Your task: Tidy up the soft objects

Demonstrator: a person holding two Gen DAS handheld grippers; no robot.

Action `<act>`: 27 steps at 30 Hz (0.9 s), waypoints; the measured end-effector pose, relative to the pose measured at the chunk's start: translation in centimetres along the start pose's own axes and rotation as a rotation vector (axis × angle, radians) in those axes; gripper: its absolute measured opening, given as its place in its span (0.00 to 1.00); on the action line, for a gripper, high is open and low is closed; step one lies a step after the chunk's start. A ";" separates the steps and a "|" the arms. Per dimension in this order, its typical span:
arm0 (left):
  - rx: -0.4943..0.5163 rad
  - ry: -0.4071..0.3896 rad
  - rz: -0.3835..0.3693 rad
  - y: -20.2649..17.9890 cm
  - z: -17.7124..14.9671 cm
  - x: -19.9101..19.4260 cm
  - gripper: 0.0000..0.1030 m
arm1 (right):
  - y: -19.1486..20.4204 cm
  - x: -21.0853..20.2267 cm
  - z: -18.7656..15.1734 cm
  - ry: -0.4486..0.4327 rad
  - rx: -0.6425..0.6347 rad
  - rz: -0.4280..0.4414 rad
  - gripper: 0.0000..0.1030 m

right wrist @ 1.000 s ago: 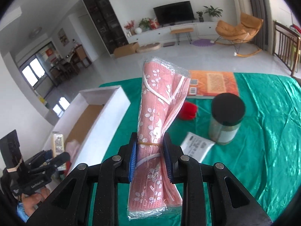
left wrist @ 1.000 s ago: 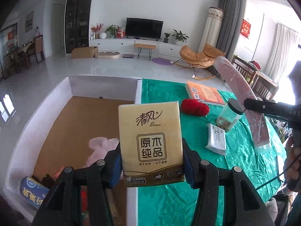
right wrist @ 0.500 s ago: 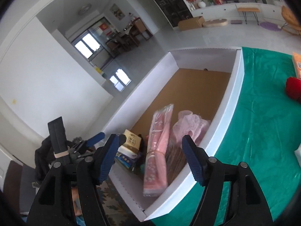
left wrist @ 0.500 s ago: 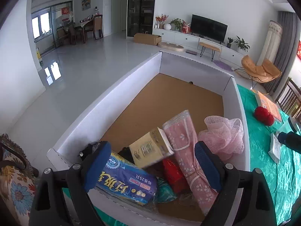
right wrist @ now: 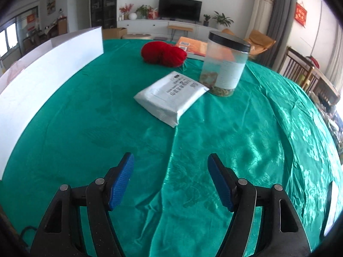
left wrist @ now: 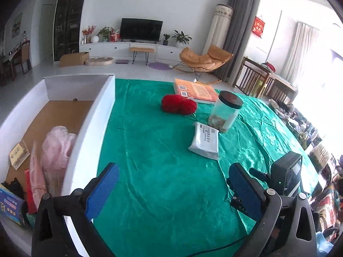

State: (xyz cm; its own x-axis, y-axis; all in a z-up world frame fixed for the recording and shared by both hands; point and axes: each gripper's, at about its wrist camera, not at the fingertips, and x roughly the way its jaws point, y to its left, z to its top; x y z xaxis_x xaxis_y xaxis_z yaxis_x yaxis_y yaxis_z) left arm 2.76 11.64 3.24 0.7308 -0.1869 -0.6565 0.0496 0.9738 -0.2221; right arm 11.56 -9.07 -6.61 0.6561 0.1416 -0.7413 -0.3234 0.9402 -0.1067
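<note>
Left gripper (left wrist: 171, 186): fingers (left wrist: 100, 190) spread wide, nothing between them, over the green-clothed counter (left wrist: 163, 171) beside the box wall.
Right gripper (right wrist: 170, 180): fingers (right wrist: 121, 180) wide apart and empty, low over the cloth, aimed at the white wipes pack (right wrist: 171, 95).
Right gripper, left view: only part of its body shows behind the left gripper's right finger.
On the counter: wipes pack flat, touching or just beside the black-lidded clear jar (right wrist: 225, 62); red yarn (right wrist: 163, 53) beyond, near the orange book (right wrist: 193, 46).
White box (left wrist: 94, 124): holds the tan tissue pack (left wrist: 19, 154), pink net puff (left wrist: 56, 147), pink floral roll (left wrist: 36, 175) and blue packet (left wrist: 10, 205).
Hard to make out: box contents are cut off at the frame edge; dark items in the near corner unidentifiable; the right view shows only the box's outer wall.
Change: one second ago the left fingers clamped the tissue pack and the right the floral roll; both now lie in the box, and both grippers have swung back over the counter.
</note>
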 end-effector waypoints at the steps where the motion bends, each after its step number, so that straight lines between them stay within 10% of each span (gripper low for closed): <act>1: 0.008 0.027 -0.014 -1.0 -0.4 1.6 0.99 | -0.9 -0.1 -0.4 -0.011 0.016 -0.024 0.72; 12: 0.034 0.177 0.127 -0.4 -2.5 13.2 0.99 | -6.0 0.2 -2.0 0.046 0.214 -0.023 0.72; 27: 0.082 0.194 0.226 0.1 -3.0 16.9 1.00 | -5.6 0.4 -2.4 0.082 0.210 -0.030 0.80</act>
State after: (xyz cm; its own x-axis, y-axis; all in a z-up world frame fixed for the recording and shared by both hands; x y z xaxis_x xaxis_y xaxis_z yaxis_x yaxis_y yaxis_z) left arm 13.04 8.22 -10.04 0.5863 0.0216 -0.8098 -0.0382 0.9993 -0.0010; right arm 12.00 -15.03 -7.89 0.6025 0.0952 -0.7924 -0.1500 0.9887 0.0048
